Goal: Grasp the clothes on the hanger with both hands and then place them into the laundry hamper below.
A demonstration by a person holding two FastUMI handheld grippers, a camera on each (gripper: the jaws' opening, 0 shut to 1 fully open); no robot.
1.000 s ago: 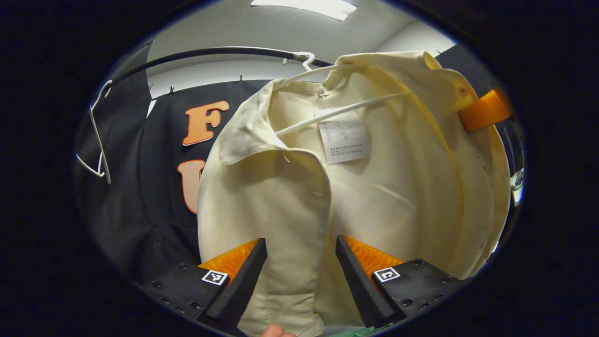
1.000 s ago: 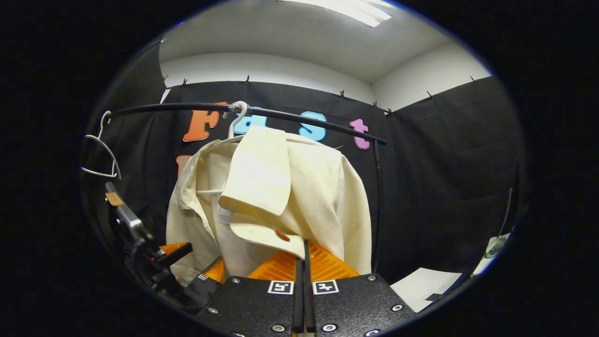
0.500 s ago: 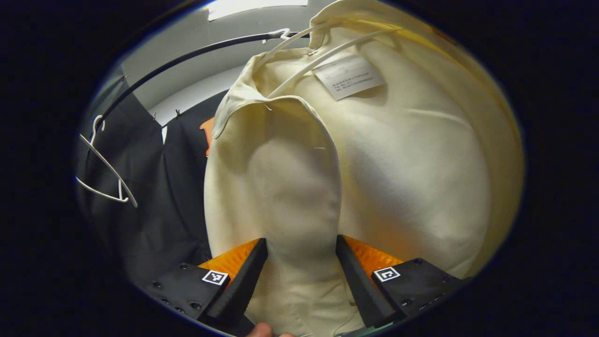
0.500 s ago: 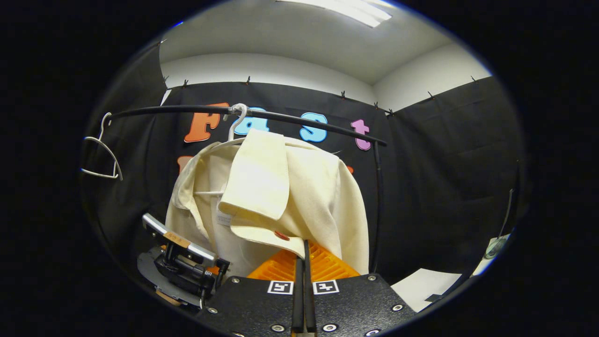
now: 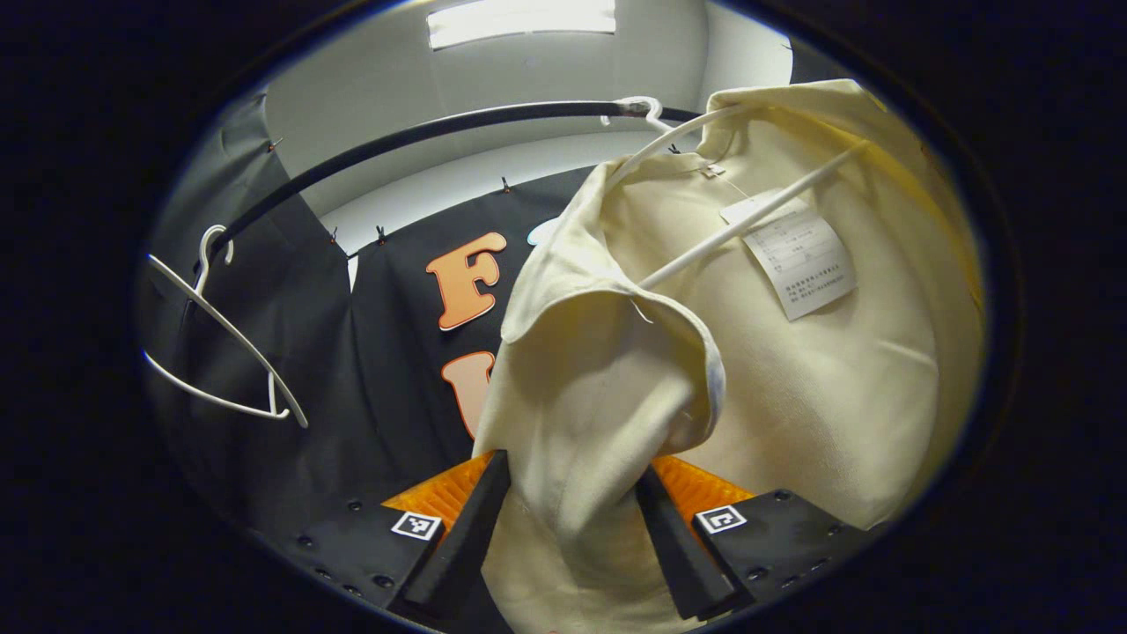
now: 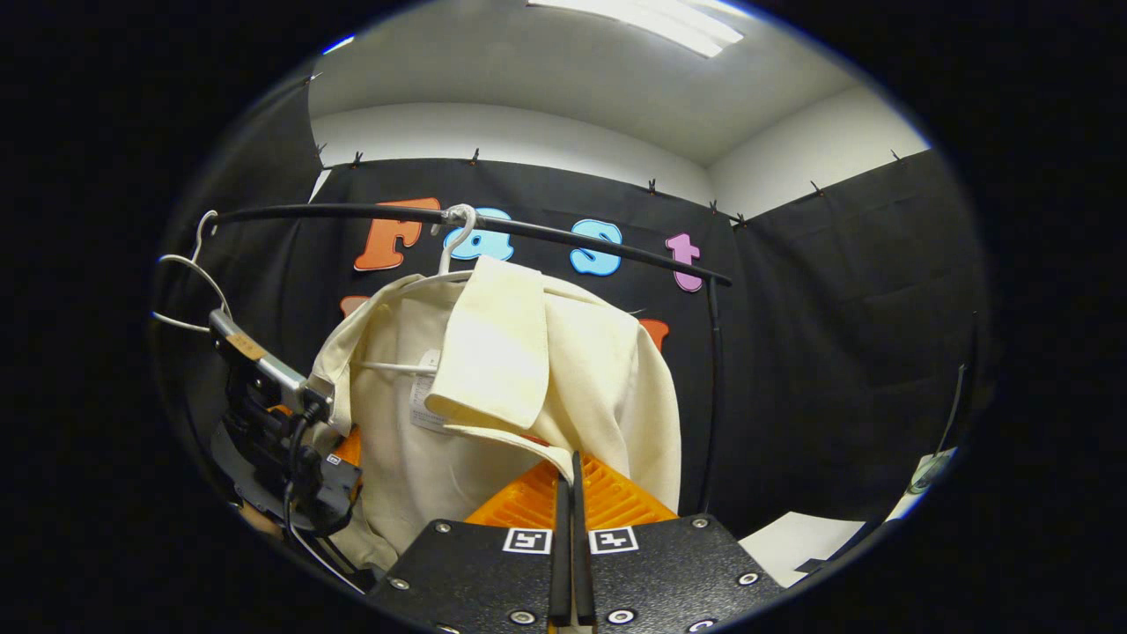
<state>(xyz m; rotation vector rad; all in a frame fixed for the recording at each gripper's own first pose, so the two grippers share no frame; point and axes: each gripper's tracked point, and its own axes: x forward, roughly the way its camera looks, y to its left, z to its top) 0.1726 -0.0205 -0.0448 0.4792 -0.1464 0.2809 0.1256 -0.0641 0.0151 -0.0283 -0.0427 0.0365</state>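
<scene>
A cream shirt (image 5: 775, 370) is hung on a white hanger (image 5: 704, 132), whose hook is looped over a black rail (image 5: 423, 136) set before the booth's black cloth wall. In the left gripper view, the left gripper (image 5: 568, 519) is seen with its fingers spread apart, and the shirt's front edge is draped down between them; whether the cloth is pressed by both fingers cannot be told. A paper tag (image 5: 801, 264) is seen inside the shirt's back, below the collar. An empty white hanger (image 5: 220, 352) is hung farther along the rail, well apart from the shirt. In the right gripper view, the right gripper (image 6: 568, 493) is seen with its fingers closed tightly, and a fold of the shirt (image 6: 493, 387) at its other front edge is pinched between them. The left gripper (image 6: 290, 440) is seen there at the shirt's far side, against the cloth.
</scene>
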